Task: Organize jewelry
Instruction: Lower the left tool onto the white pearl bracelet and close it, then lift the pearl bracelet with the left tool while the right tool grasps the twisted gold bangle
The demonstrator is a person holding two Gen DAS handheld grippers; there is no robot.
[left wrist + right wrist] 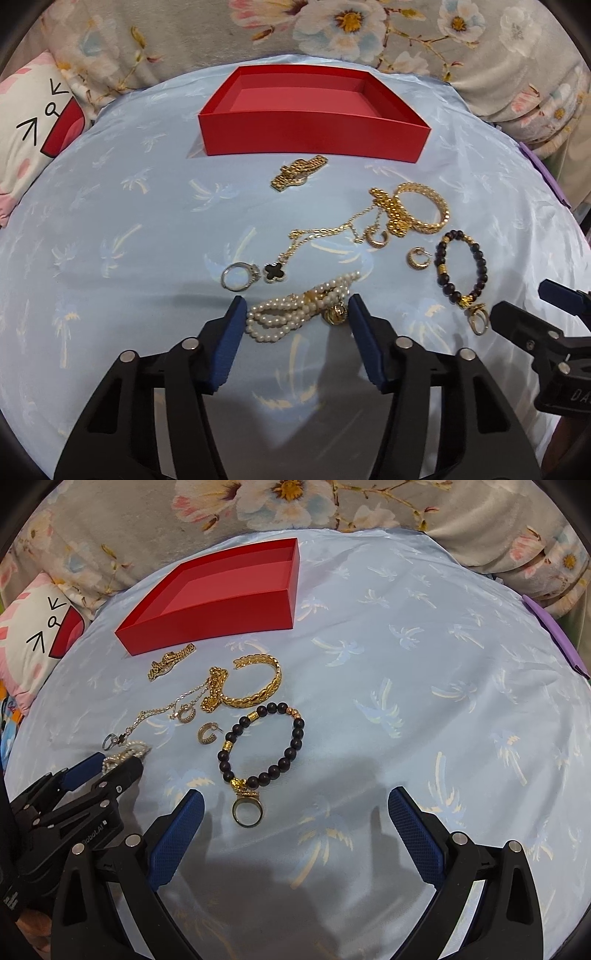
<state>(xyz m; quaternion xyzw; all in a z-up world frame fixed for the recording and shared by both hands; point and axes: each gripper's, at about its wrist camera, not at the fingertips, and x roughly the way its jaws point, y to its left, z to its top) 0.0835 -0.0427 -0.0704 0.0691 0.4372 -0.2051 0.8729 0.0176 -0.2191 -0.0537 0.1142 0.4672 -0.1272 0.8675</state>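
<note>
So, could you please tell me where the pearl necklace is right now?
In the left wrist view, the pearl necklace lies bunched on the blue cloth between the open left gripper fingers, just below the black clover pendant.

The left gripper point(295, 314) is held low and level, its blue-padded fingers point(231, 343) spread apart with open space between the pads. The right gripper point(295, 808) sits just beside it, angled slightly inward, fingers point(413, 834) spread wider still. Neither one clasps anything. Black linkage arms flare behind each pair.

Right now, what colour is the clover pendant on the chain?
Black with a gold rim; the clover pendant shows best in the left wrist view.
</note>
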